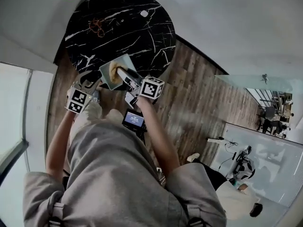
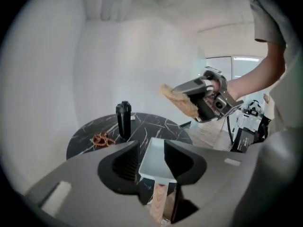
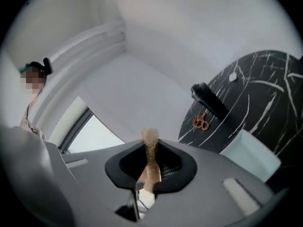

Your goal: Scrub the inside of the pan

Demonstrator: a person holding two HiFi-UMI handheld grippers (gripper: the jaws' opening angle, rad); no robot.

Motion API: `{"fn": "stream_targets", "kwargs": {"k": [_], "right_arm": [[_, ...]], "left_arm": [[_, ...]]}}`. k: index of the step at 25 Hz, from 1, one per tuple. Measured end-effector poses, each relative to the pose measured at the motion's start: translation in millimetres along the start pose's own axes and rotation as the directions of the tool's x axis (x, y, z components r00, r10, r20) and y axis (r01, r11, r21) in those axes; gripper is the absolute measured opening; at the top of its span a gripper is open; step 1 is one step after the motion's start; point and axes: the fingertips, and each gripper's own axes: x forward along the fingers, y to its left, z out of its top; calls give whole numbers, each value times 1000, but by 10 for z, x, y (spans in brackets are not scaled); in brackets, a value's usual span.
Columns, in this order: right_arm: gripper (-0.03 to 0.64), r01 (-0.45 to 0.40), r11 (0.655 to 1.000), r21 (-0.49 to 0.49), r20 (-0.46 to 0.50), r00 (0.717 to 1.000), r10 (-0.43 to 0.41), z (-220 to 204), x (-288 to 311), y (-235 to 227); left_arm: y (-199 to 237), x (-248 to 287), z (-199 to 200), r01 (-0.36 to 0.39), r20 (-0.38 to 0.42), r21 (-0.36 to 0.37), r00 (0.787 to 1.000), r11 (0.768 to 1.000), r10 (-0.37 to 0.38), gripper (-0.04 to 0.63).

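Note:
A pale square pan (image 1: 108,76) with a wooden handle (image 2: 158,203) sits at the near edge of the round black marble table (image 1: 142,41). My left gripper (image 1: 93,85) hangs just left of the pan, jaws open. In the left gripper view (image 2: 151,151) the pan (image 2: 154,163) shows through the gap and the handle lies low between the jaws, untouched. My right gripper (image 1: 121,73) is over the pan, shut on a tan fibrous scrubber (image 1: 115,70). The scrubber (image 3: 150,157) stands pinched between the right gripper's (image 3: 150,148) jaws. The left gripper view shows that gripper (image 2: 189,98) and scrubber (image 2: 176,98) raised above the table.
A black bottle (image 2: 123,119) and a copper-coloured coil (image 2: 102,139) stand on the far part of the table, with a small white object (image 1: 144,13) near its back edge. White walls close behind the table. Wooden floor (image 1: 199,103) lies to the right. A person stands at the window side (image 3: 33,79).

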Motion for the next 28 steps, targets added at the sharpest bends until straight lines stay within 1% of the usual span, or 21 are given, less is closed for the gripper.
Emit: {"fn": "stream_targets", "kwargs": {"k": [2,4,5,8,9,10,12,13,14,16,17,20,22,25,27,28], "right_arm": [[49,13,998,-69,85,996,-7,104,-310,143],[49,44,988,-147,141,990,-23,81,-680,306],[49,63,980,-191,166,986,-31,69,-852,392],[49,135,938,-320,252,966,-53,36,-1324,655],[49,168,923,-347,278,958,-70,-21,-1521,740],[49,206,907,-366,307,947,-92,-85,-1740,822],[49,284,870,-404,368,921,-130,-195,-2186,972],[49,323,843,-431,393,908,-147,-253,-2378,1036],[49,362,808,-465,412,896,-164,-326,-2536,1089],[51,423,736,-529,439,878,-189,-524,-2756,1186],[51,435,714,-549,446,875,-189,-633,-2841,1247],[49,431,694,-576,456,875,-164,-837,-3064,1499],[49,446,663,-601,474,867,-153,-851,-3186,1677],[49,481,618,-622,515,846,-141,-830,-3357,1814],[49,499,594,-631,523,839,-149,-848,-3434,1807],[49,505,589,-631,521,838,-160,-855,-3460,1803]], "left_arm": [[-177,-101,318,-30,65,45,997,999,27,142],[-461,-284,560,-72,128,50,990,996,65,121],[-600,-381,679,-93,156,62,984,994,83,109],[-993,-696,1011,-159,228,145,966,977,123,89],[-1155,-826,1075,-178,244,154,960,972,137,80],[-1321,-954,1120,-193,253,141,955,971,153,77],[-1624,-1172,1178,-220,266,84,945,972,191,66],[-1757,-1264,1191,-236,275,60,938,970,212,58],[-1883,-1349,1189,-253,281,48,932,966,230,49],[-2128,-1499,1162,-278,285,57,925,959,252,34],[-2258,-1565,1141,-281,284,59,925,958,254,29],[-2615,-1728,1115,-258,281,20,929,966,243,26],[-2725,-1799,1139,-250,290,2,927,968,238,23],[-2753,-1806,1179,-247,328,12,916,969,230,20],[-2780,-1796,1211,-246,358,20,907,969,223,20],[-2811,-1804,1237,-243,362,19,906,970,220,20]]}}
